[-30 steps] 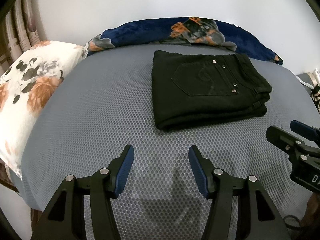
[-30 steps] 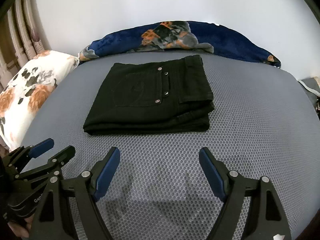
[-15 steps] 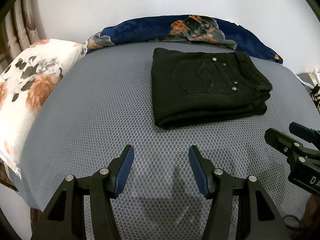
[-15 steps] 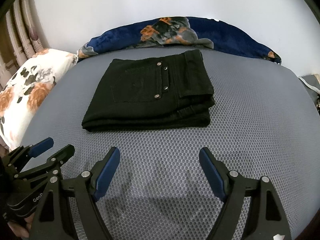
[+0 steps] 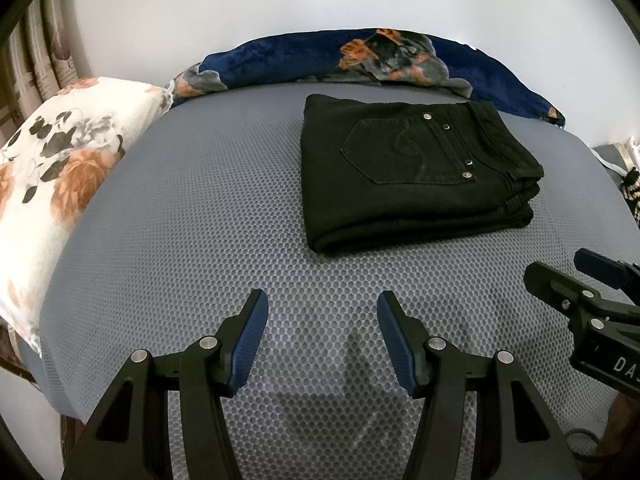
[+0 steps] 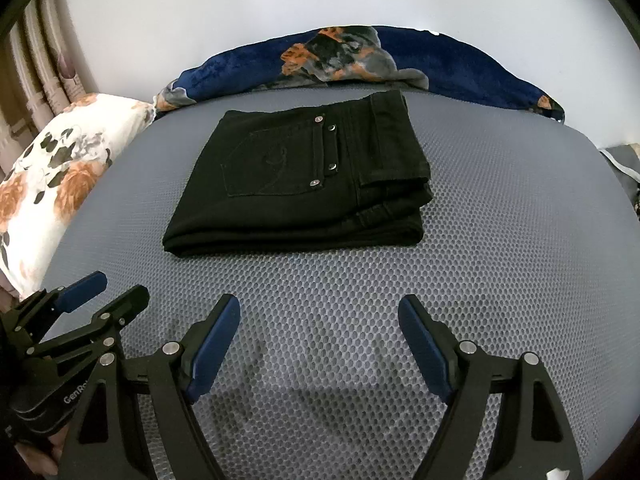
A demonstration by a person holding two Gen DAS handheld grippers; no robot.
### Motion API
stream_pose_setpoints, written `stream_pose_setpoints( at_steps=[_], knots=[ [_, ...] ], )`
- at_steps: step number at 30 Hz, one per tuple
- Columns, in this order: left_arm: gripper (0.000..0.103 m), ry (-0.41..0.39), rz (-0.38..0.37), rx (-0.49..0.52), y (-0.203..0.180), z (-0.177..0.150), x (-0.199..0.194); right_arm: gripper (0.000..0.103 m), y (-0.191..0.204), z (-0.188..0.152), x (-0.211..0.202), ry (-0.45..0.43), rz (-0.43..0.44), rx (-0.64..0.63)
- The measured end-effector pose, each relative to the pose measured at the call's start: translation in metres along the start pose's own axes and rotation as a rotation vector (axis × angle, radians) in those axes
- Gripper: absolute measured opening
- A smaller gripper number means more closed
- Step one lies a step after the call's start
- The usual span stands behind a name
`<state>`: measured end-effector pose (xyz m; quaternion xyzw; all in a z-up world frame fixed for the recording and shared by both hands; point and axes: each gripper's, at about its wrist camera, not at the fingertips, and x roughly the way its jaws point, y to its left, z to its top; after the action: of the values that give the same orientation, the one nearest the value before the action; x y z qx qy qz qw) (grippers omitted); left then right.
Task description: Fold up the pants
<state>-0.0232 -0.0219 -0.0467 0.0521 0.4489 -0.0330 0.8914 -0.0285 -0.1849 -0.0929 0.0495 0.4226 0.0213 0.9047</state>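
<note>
1. Black plastic forms both tools; two fingers are fitted to each, faced with ribbed blue pads. The left gripper (image 5: 320,320) and right gripper (image 6: 320,320) are seen spread apart, empty, above the bed.
2. Grey honeycomb mesh is stretched over the mattress (image 6: 500,240).
3. One pair of black denim pants (image 6: 304,176) is laid folded into a flat rectangular stack mid-mattress, beyond both grippers, back pocket uppermost; four metal rivets are counted.
4. One white floral pillow (image 5: 52,184) and one navy plush blanket (image 5: 304,56) are placed at the far edges.
</note>
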Motion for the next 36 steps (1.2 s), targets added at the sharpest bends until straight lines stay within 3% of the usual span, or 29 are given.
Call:
stream_pose_setpoints(
  at_steps=[36],
  knots=[
    [0.058, 0.002, -0.008, 0.014, -0.0055, -0.0004, 0.0024, 0.079, -0.0004, -0.0026, 0.0006, 0.005, 0.001, 0.006]
  ],
)
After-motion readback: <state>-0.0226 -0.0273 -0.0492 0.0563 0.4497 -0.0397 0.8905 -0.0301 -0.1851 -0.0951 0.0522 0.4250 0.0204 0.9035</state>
